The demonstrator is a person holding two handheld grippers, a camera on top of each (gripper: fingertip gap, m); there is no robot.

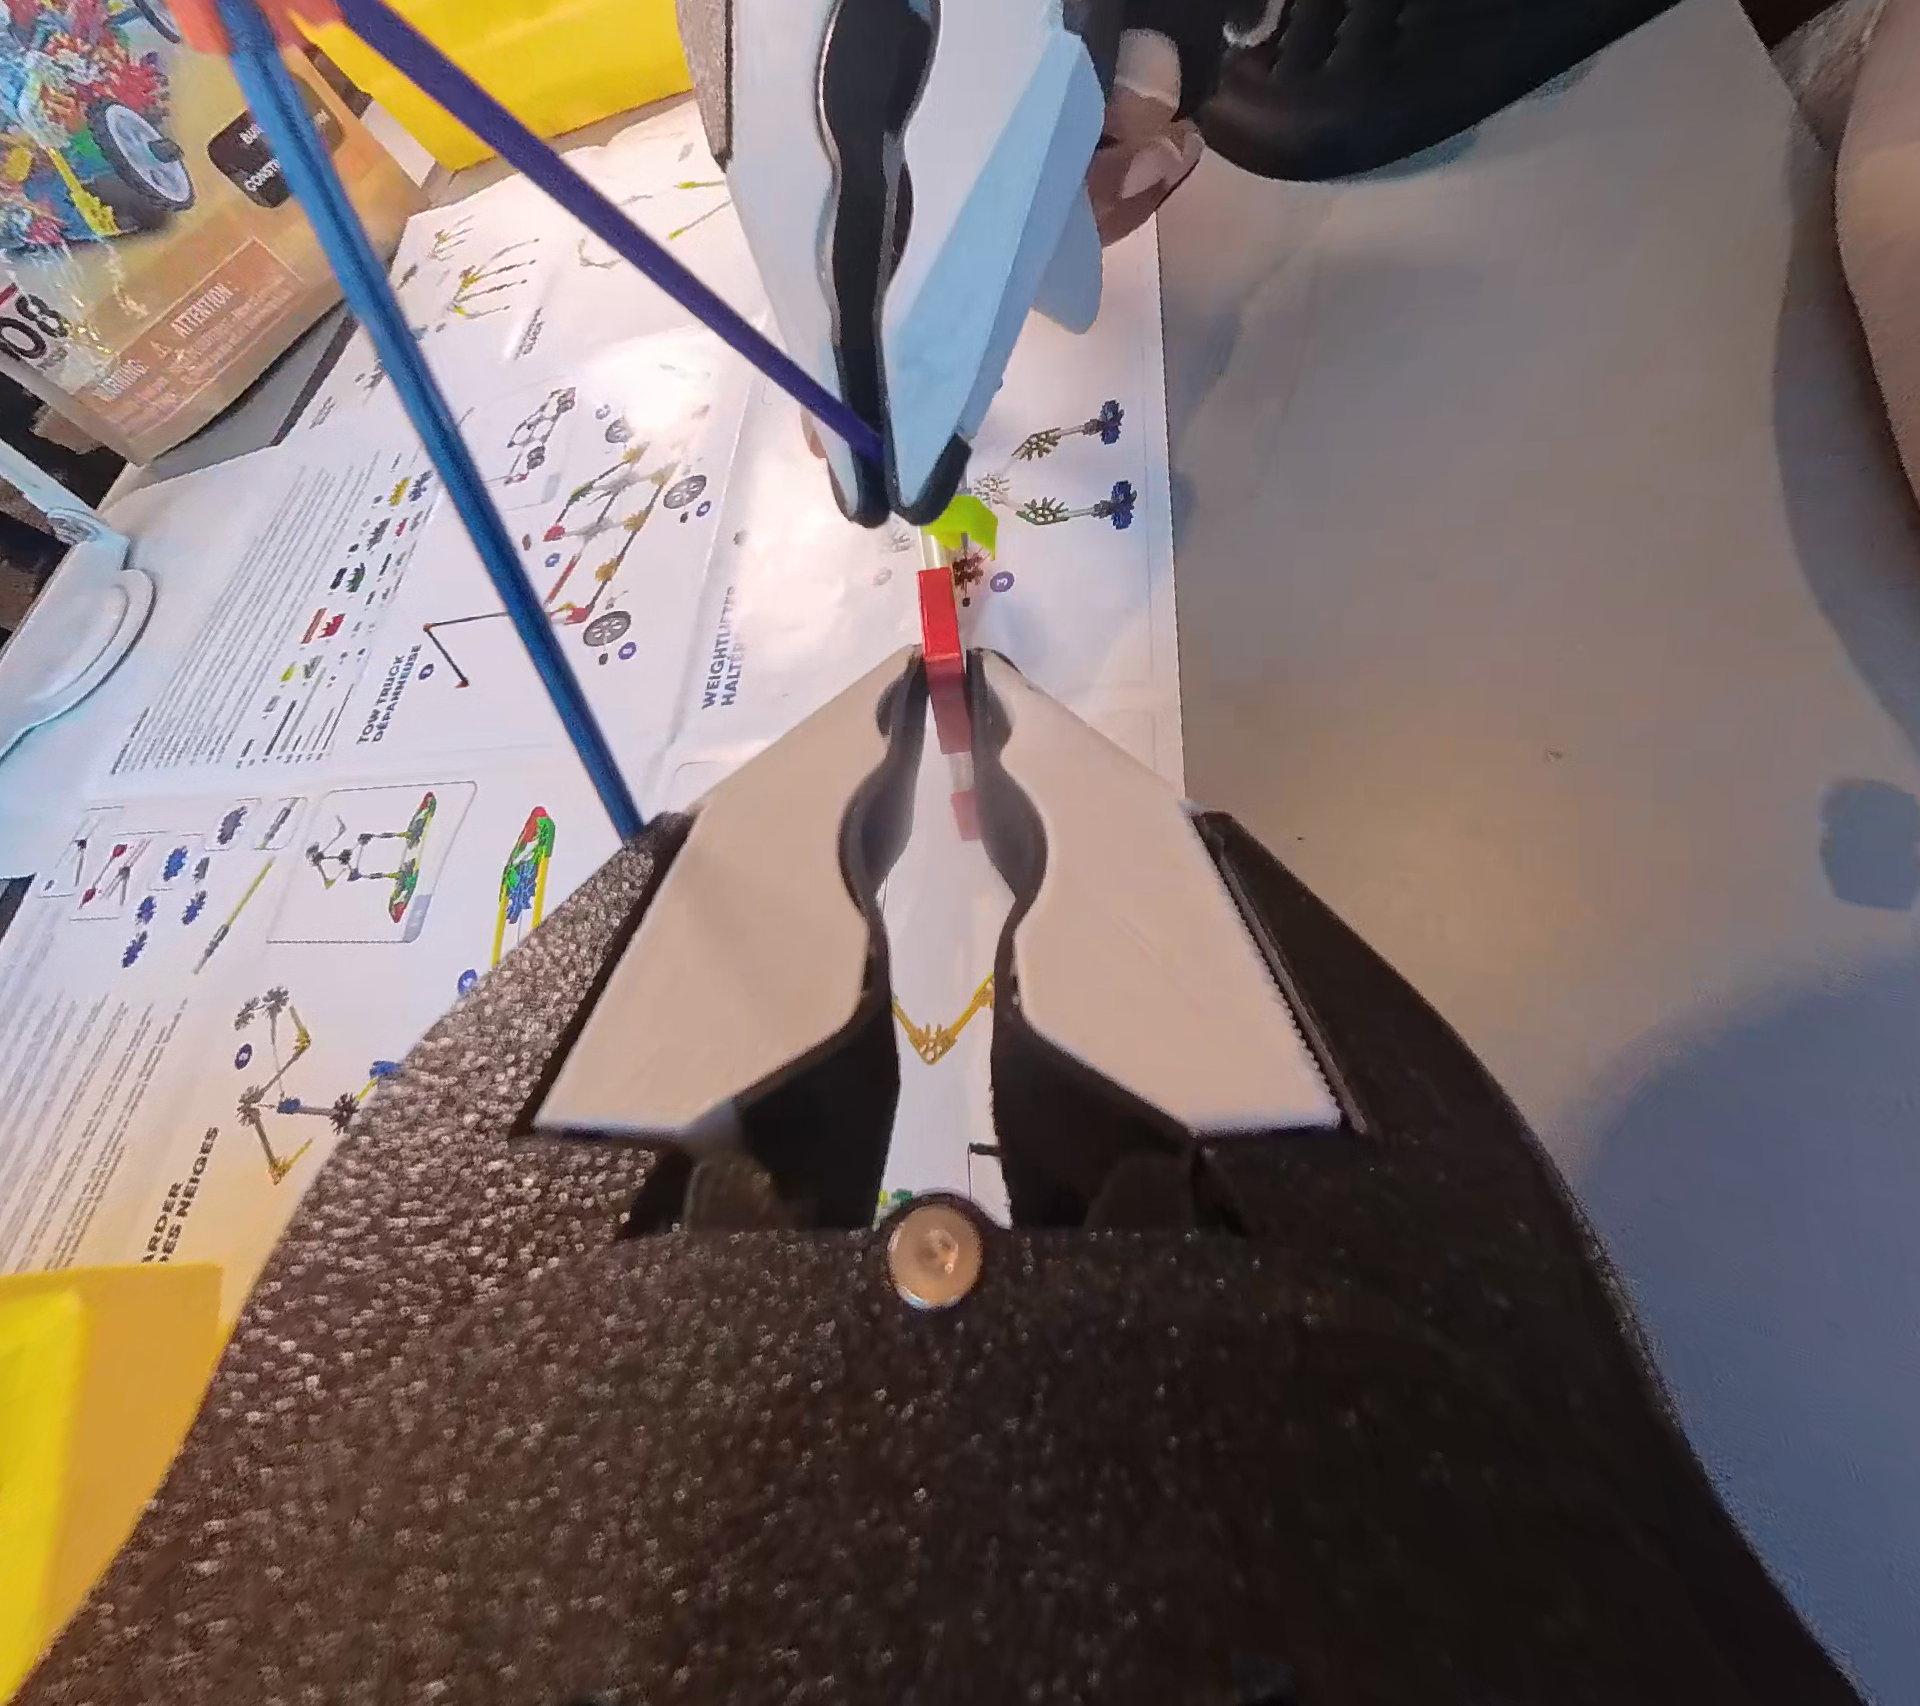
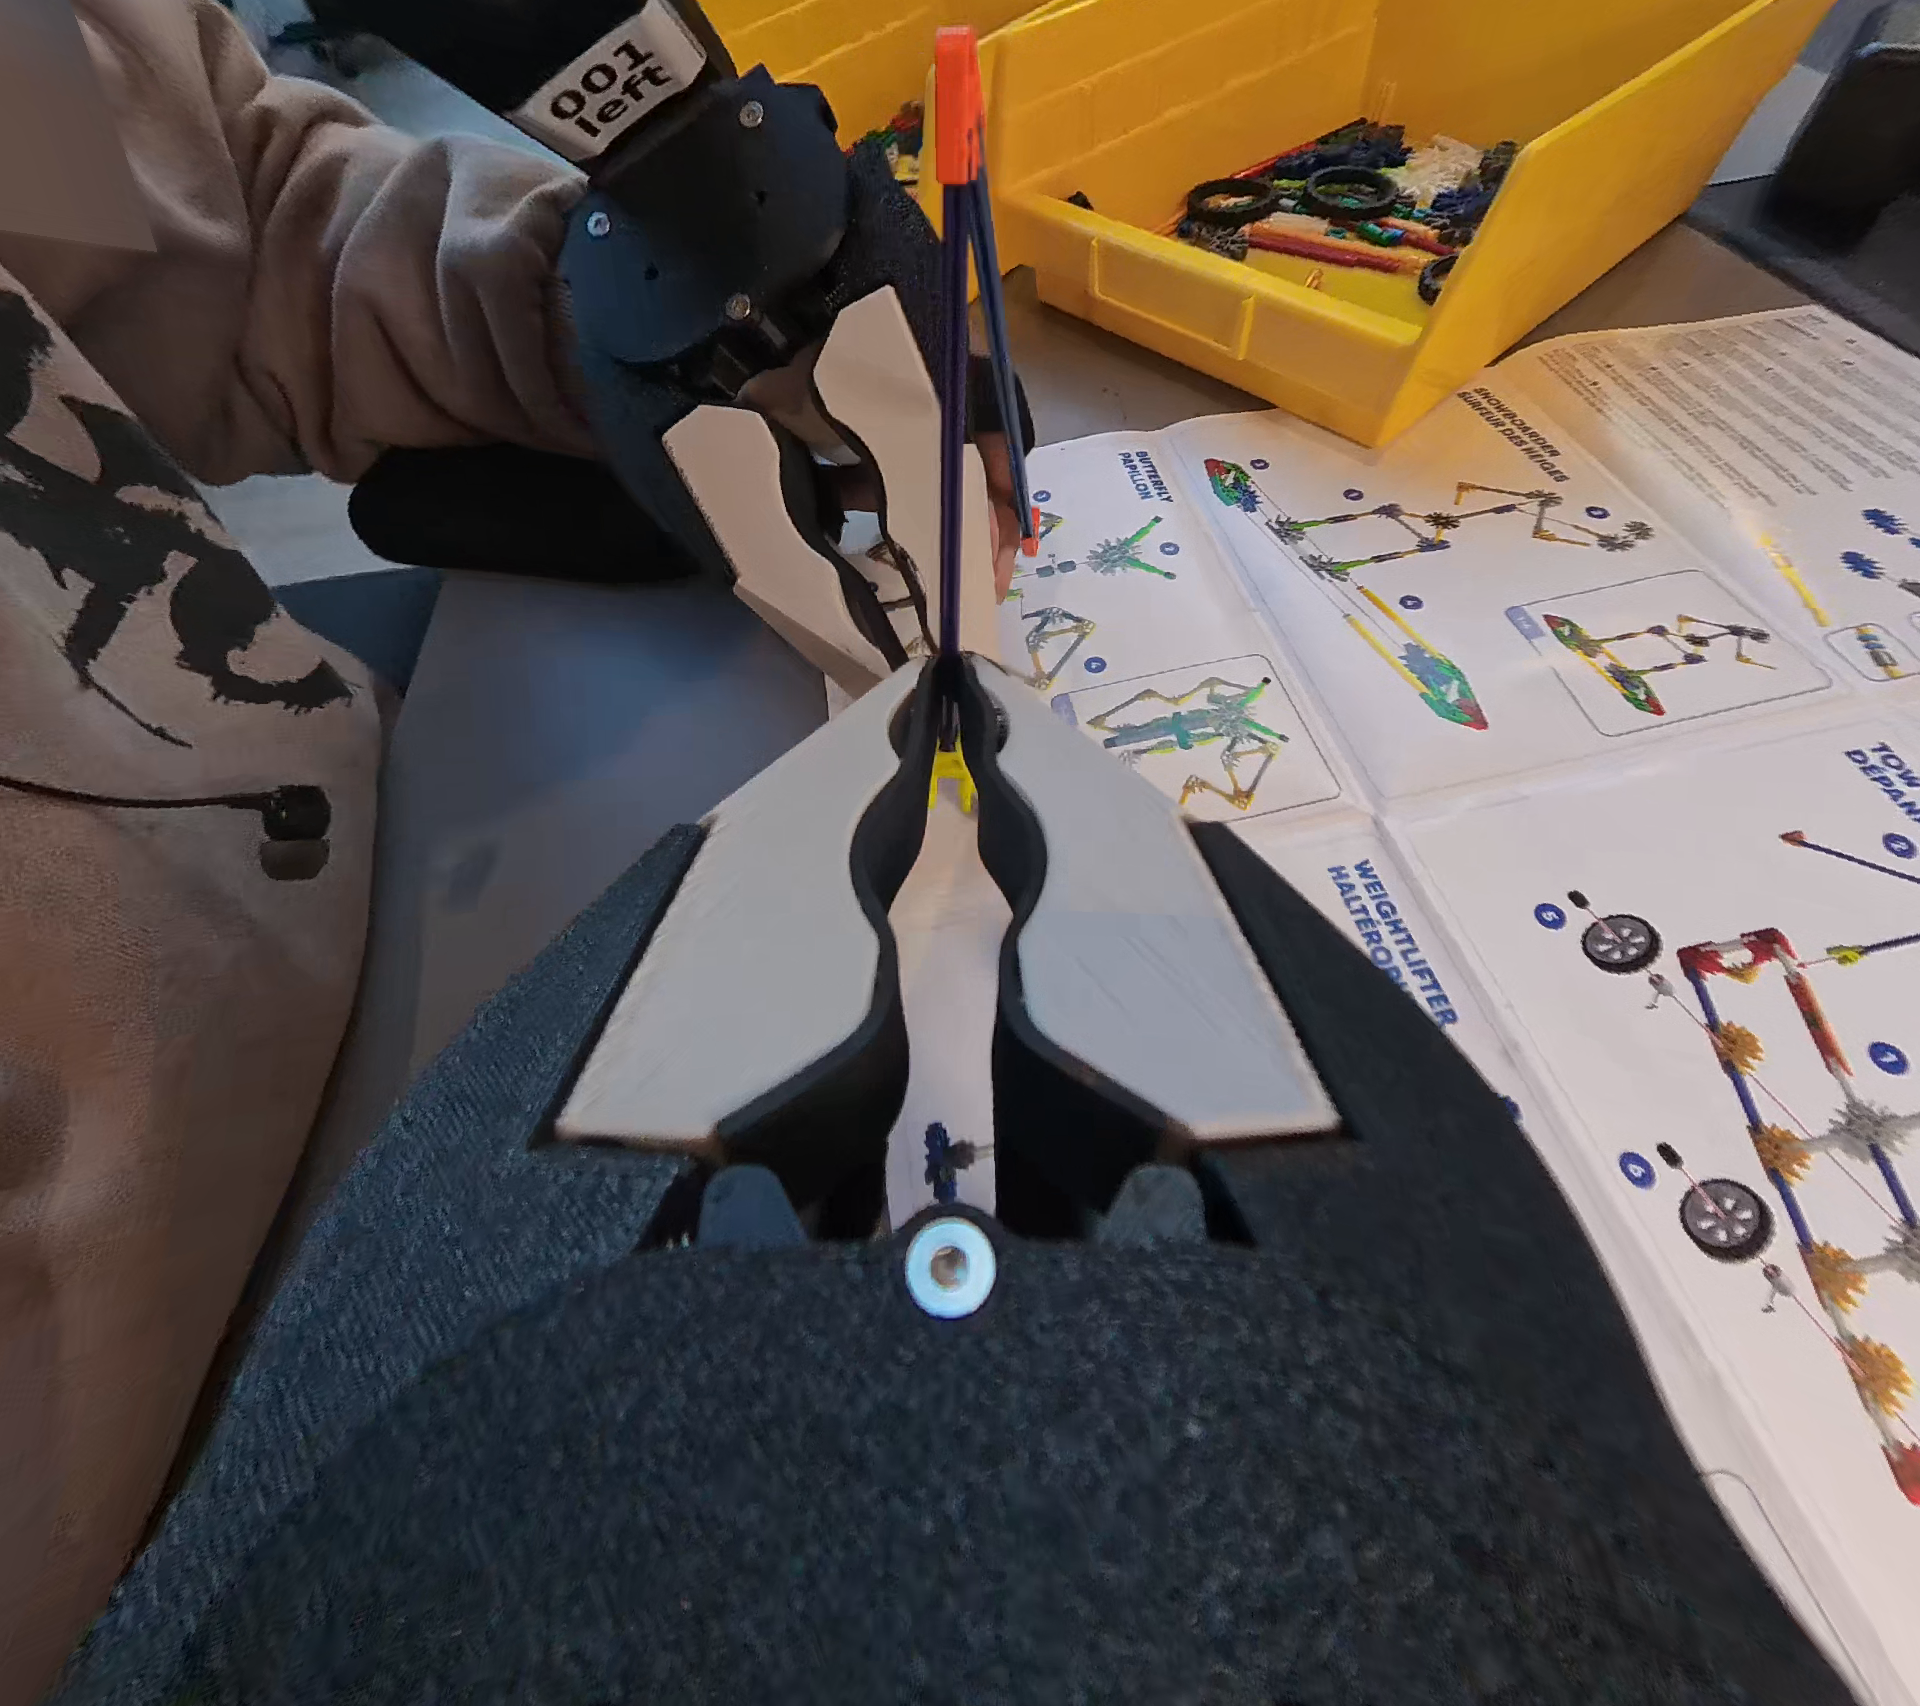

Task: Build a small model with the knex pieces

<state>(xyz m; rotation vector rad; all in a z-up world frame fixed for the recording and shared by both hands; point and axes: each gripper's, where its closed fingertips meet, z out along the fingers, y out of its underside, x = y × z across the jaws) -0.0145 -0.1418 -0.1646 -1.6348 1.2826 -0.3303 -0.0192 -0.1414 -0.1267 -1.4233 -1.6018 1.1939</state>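
Left gripper [image 1: 943,669] is clenched on a small red connector [image 1: 943,633] w/ a short white rod through it; a lime-green piece [image 1: 964,526] sits at the rod's far end, just ahead of the fingertips. Right gripper [image 2: 951,669] is clamped on the lower end of a dark blue rod [image 2: 951,409], w/ a yellow connector [image 2: 953,778] lodged between its fingers just behind the tips. That rod rises straight up from the tips to an orange connector [image 2: 956,103], from which a 2nd blue rod [image 2: 1003,368] slants back down, ending free w/ a small red tip. In the left wrist view the right gripper comes in from ahead and above, its tips nearly touching the lime-green piece. An instruction sheet [image 2: 1558,617] w/ coloured build diagrams lies under both grippers on the grey table [image 1: 1507,617]. Beyond the right gripper, ahead and to its right, two yellow bins [image 2: 1299,326] stand side by side; the nearer holds loose rods, wheels and connectors. A printed cardboard box [image 1: 156,202] stands far left of the left gripper. A person's beige sleeve [image 2: 312,254] is behind the left gripper.
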